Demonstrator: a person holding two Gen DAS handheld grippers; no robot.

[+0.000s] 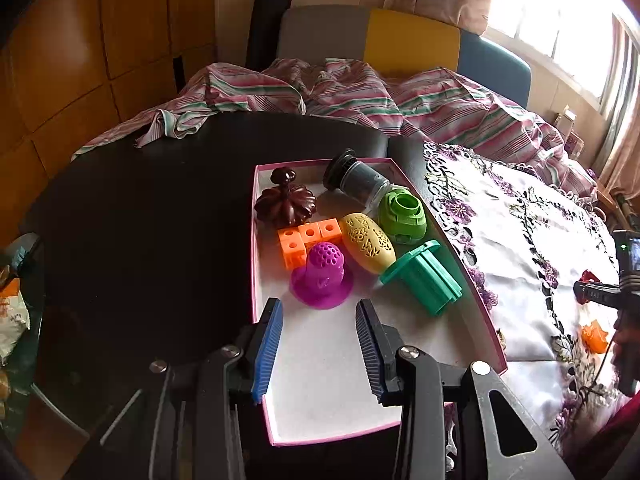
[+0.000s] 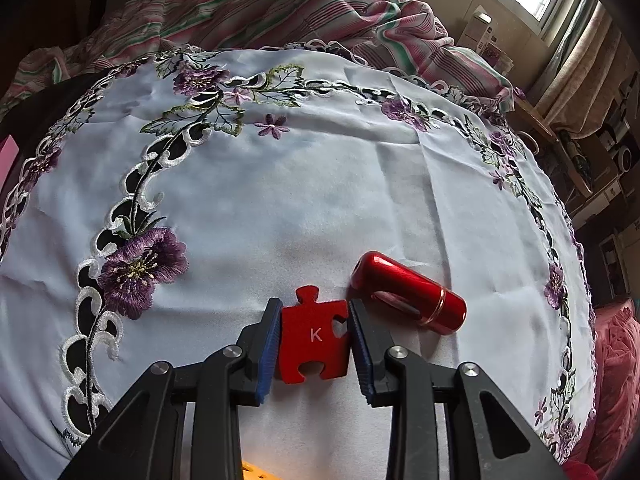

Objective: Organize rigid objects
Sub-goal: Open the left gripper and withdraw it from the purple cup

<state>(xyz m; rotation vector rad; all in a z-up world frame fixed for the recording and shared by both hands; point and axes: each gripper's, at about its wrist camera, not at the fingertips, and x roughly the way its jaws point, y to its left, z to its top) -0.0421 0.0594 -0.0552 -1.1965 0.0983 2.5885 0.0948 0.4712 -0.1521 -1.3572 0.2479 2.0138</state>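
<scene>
1. Red, flat and hard: the puzzle piece (image 2: 314, 340) marked K sits between the pads of my right claw (image 2: 314, 342), lying on the embroidered cloth (image 2: 280, 200). Both pads appear to touch its side edges, so I log it as gripped; whether it has left the cloth I cannot tell.
2. Handling judgement: a stiff plate, probably light, with no give. Its edges are thin and notched (the right-hand pad lies near a cut-out), so pads are best kept on the straight runs of the edge, away from tab and notch, or the piece could pivot and slip out.
3. Just ahead and to the right of that claw lies a red metallic cylinder (image 2: 408, 294) on its side, glossy and round. I expect it to roll and be slippery; take it across its width, near the middle.
4. My left claw (image 1: 320, 344) hangs unclenched and empty over the near end of the pink-rimmed box (image 1: 490, 322).
5. Ahead of the left claw, inside the box: purple perforated dome (image 1: 322, 276) nearest, then orange cube block (image 1: 306, 240), yellow patterned egg (image 1: 368, 242), teal flanged part (image 1: 424, 280), green ring piece (image 1: 402, 214), brown fluted lid (image 1: 286, 204) and dark jar (image 1: 356, 180) on its side.
6. Bare floor remains nearest the left claw, room for the K piece.
</scene>
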